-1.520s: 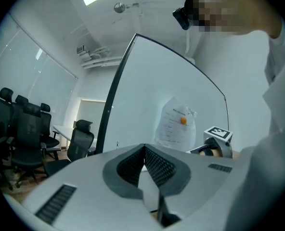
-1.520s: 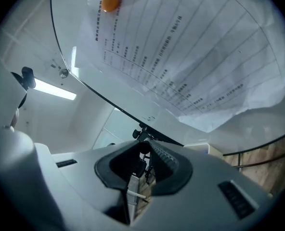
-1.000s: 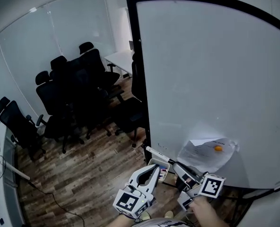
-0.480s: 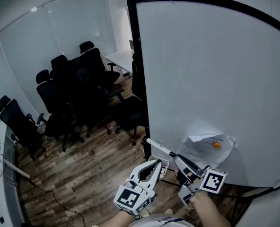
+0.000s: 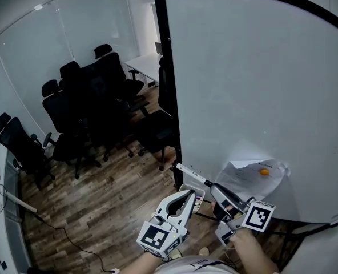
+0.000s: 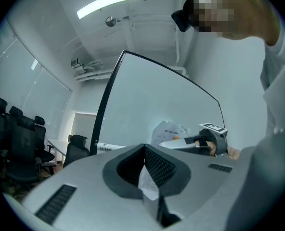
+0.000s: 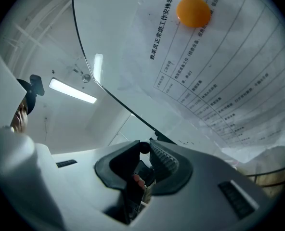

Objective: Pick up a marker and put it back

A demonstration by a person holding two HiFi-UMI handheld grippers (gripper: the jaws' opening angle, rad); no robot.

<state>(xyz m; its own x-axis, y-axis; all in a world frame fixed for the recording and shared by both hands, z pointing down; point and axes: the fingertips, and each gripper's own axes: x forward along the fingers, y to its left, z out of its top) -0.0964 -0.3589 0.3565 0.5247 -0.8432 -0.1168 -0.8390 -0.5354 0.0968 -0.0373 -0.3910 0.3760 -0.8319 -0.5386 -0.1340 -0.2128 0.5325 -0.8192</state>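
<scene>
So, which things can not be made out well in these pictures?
- The marker: in the right gripper view, the jaws of the right gripper hide all but its dark end.
- The paper on the whiteboard: in the head view, the print is too small to read.
- The small box: in the head view, the left gripper covers part of it, and its contents are too small to tell.

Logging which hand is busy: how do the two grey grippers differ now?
The right grey gripper is clamped on a white marker; the left grey gripper has its jaws together on nothing. The right one sits nearer the whiteboard; the left one hangs over the wooden floor. Both point toward the board's lower corner.
</scene>
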